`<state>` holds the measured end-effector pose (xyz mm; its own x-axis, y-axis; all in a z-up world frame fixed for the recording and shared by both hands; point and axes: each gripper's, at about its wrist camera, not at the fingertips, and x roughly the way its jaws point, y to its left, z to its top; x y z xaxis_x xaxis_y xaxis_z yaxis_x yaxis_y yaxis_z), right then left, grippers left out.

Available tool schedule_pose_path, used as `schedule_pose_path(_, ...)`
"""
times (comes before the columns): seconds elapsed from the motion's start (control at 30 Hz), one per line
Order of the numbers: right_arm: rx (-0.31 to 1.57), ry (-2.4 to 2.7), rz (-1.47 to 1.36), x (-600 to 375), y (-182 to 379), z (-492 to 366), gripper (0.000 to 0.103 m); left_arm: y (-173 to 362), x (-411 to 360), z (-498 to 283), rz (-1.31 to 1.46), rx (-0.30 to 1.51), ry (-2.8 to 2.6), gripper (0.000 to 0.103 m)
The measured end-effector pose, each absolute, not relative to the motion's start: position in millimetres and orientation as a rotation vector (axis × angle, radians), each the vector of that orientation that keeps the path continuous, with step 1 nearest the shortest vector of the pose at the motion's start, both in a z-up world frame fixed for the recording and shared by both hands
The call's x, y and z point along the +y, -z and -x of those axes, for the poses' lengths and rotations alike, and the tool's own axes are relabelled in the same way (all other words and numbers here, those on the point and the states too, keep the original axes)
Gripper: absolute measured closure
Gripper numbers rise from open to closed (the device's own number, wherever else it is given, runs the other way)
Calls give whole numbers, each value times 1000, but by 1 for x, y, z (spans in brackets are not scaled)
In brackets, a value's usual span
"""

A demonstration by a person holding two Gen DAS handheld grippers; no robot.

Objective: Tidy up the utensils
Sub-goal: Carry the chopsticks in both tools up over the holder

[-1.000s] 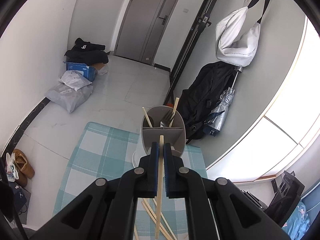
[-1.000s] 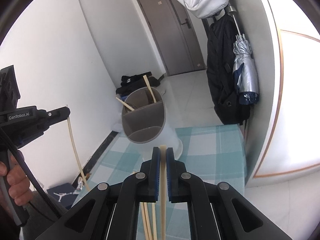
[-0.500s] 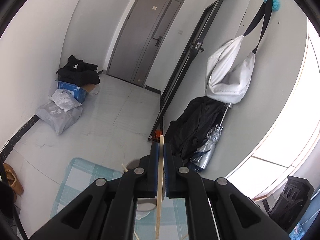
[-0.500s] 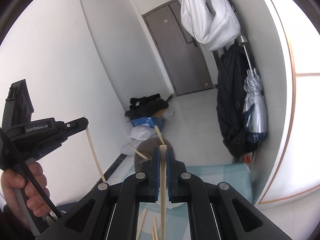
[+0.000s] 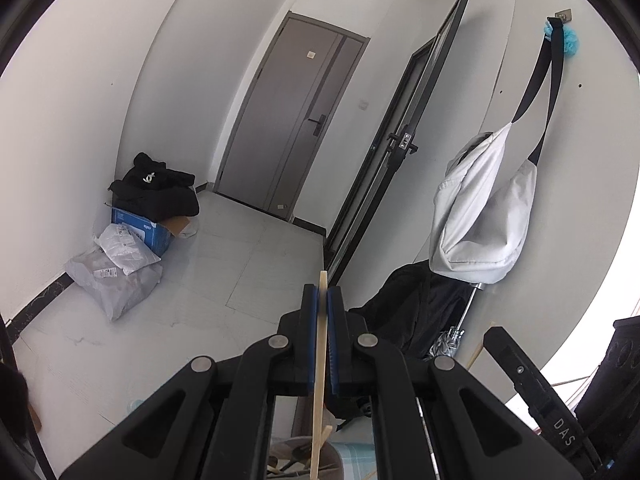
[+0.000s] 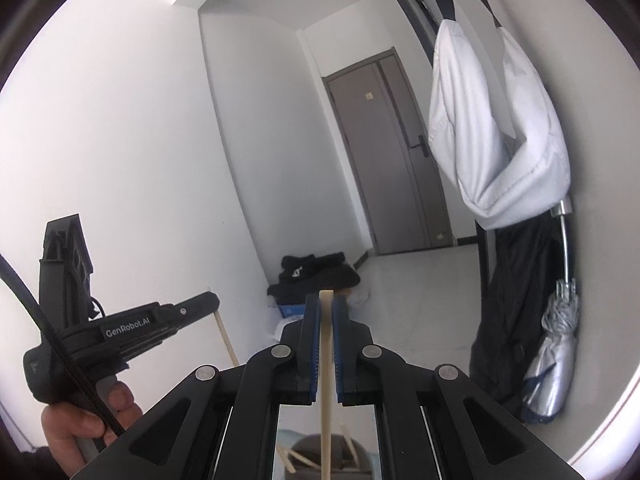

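Lower centre, both wrist views: the grey utensil holder [image 5: 304, 460] is mostly hidden behind claw linkages and cut by the bottom edge. Each held chopstick [image 6: 326, 400] runs off-frame below. Lower left, right wrist view: the person's hand [image 6: 86, 420] is partly cropped.

Both wrist views are being aimed forward along tool fingers, slightly downward, toward a far grey door [image 5: 292, 120] [image 6: 392, 152]; the white hanging bag [image 5: 480, 208] [image 6: 496, 128] is being shared.
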<state>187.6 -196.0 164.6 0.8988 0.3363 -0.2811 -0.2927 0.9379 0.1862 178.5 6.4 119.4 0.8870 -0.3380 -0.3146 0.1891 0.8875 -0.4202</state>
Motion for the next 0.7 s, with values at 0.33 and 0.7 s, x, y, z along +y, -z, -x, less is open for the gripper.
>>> schedule_pose_path(0.33,289,-268,-78,-180,-123,-220,98,-83,8,-206,360,392,321,101)
schedule_pose_path(0.7,325,-240,-64,-184,-84,-219,98,-59,-4,-215,325,456,351,101)
